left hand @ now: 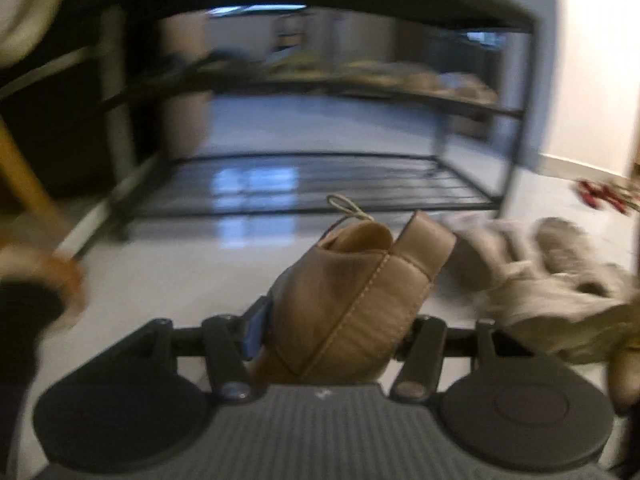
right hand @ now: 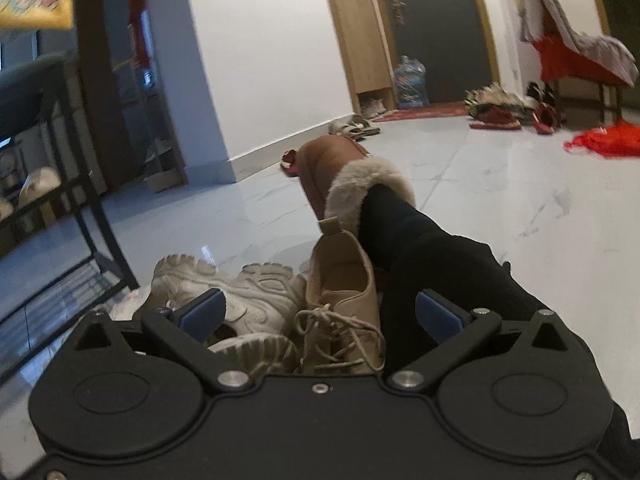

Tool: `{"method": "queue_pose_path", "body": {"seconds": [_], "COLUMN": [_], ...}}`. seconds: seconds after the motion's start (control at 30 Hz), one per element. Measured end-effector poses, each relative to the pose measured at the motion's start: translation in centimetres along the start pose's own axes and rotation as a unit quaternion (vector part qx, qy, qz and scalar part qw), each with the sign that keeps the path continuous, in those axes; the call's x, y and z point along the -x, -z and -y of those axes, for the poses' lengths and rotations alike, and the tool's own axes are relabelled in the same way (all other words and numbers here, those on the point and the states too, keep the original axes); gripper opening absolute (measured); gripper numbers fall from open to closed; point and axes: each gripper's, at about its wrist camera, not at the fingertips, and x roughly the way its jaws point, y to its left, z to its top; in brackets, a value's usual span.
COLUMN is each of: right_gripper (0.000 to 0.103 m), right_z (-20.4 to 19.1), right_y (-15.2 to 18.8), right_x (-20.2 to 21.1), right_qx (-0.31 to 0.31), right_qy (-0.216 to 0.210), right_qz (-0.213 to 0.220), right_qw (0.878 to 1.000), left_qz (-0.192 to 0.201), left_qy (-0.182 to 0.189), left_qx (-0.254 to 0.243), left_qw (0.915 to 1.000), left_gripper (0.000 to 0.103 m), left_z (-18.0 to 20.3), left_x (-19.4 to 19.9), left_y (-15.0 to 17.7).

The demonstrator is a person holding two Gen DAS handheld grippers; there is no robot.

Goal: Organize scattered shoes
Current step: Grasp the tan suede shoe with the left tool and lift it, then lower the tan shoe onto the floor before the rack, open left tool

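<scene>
My left gripper (left hand: 332, 328) is shut on a tan leather lace-up shoe (left hand: 344, 292), held by its heel above the floor in front of the black metal shoe rack (left hand: 304, 184). The rack's bottom shelf is bare; its middle shelf (left hand: 360, 80) holds several blurred shoes. My right gripper (right hand: 320, 312) is open and empty, above a matching tan lace-up shoe (right hand: 340, 288) and white chunky sneakers (right hand: 236, 292) on the floor. The sneakers also show in the left wrist view (left hand: 540, 280).
The person's black-clad leg (right hand: 432, 264) with a brown fur-trimmed slipper (right hand: 340, 168) lies just right of the shoes. More shoes (right hand: 356, 126) and red slippers (right hand: 500, 118) lie by the far wall and door. The rack's right post (right hand: 96, 184) stands at left.
</scene>
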Motion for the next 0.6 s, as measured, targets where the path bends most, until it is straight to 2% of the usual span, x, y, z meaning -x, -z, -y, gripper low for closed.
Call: {"method": "queue_pose_path", "body": {"seconds": [0.1,0.27,0.33,0.4,0.53,0.6], "right_gripper": [0.103,0.103,0.103,0.103,0.103,0.103], "right_z": [-1.1,-2.3,-2.9,-3.6,-5.2,-6.1], "right_y": [0.5,1.0,1.2,1.5,2.4,2.8], "right_x": [0.7,1.7,2.4,3.0,3.9,4.3], "right_qx": [0.032,0.073,0.093,0.115,0.164,0.189], "right_qy": [0.0,0.001,-0.009,-0.014,-0.025,-0.035], "right_qz": [0.008,0.018,0.029,0.035,0.039,0.04], "right_qw": [0.999,0.997,0.995,0.993,0.985,0.981], "left_qz": [-0.012,-0.002,-0.02,-0.034,-0.028,-0.023], "left_qy": [-0.019,-0.003,-0.001,-0.016,-0.014,-0.014], "left_qx": [0.039,0.029,0.043,0.065,0.083,0.091], "left_qw": [0.999,0.9996,0.9989,0.9972,0.9961,0.9955], "left_gripper": [0.056,0.058,0.059,0.062,0.062,0.07], "left_z": [-3.1,-4.6,-5.5,-6.8,-7.9,-7.8], "left_x": [-0.2,-0.3,-1.0,-1.7,-1.5,-1.2], "left_y": [1.8,3.8,4.5,5.3,5.4,5.2]}}
